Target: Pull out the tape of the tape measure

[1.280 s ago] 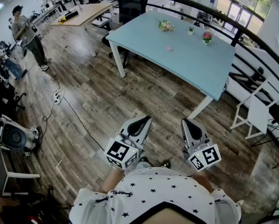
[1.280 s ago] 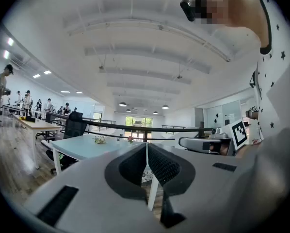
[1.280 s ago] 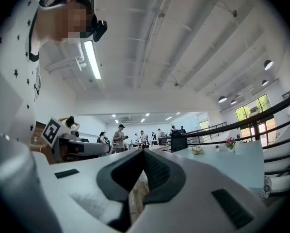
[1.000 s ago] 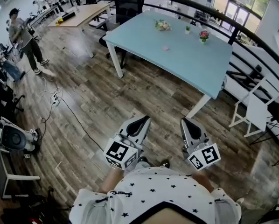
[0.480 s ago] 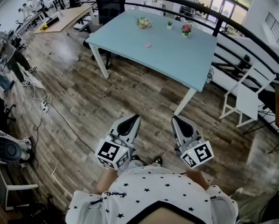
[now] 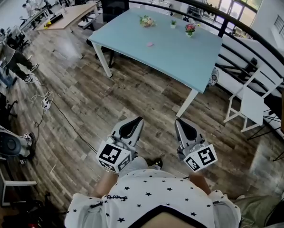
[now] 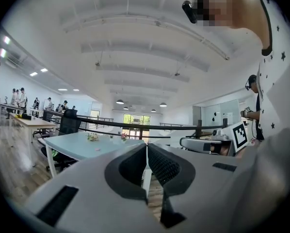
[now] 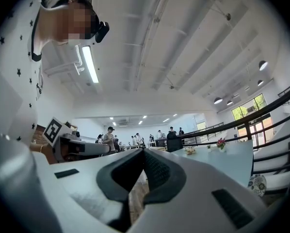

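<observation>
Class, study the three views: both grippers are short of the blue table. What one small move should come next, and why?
Probably a step toward the light blue table: the left gripper and right gripper are both shut and empty above the wooden floor, well short of it. No tape measure is recognisable; a small pink object on the tabletop is too small to identify.

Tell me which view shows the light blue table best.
The head view: the table shows from above, with its whole top, white legs and the small plants at its far edge. The left gripper view shows it small and edge-on at the left; the right gripper view catches only part of its top at the right.
</observation>
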Available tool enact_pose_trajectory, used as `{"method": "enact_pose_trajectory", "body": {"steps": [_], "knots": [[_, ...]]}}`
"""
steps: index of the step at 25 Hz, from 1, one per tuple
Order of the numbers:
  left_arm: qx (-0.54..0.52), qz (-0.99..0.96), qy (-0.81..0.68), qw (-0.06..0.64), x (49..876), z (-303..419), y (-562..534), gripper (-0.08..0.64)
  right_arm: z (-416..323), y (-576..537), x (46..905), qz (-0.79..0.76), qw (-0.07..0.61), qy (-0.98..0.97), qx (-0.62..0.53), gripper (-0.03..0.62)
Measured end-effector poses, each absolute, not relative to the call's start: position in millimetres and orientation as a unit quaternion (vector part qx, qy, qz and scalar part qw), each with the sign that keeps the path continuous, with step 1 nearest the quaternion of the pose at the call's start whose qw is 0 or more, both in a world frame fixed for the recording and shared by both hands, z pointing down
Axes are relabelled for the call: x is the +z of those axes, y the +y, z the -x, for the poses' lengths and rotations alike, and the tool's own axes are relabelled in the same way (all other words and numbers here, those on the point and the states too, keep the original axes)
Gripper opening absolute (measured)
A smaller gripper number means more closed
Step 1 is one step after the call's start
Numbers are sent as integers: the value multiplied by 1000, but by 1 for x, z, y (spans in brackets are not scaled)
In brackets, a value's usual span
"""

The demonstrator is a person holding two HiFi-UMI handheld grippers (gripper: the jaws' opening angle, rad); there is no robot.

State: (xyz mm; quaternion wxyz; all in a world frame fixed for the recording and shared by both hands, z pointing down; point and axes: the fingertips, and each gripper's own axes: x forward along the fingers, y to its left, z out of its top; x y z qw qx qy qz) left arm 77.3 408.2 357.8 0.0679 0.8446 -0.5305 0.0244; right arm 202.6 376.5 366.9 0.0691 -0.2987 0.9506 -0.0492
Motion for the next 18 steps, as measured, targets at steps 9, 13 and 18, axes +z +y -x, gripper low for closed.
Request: {"method": "enact_pose_trajectory", "body": {"steps": [9,13,18], "knots": [[21,-826,-557,82,369,-58,409,34,-192,374,373,279,64,957,-51,-2],[5,-831,-549,87,371,-52,393,34,-190,364,375,291,55,954,-45,-2],[6,-838,-541,74,367,-32,369,34,-175,338,374,302,51,951,-42,8]]}}
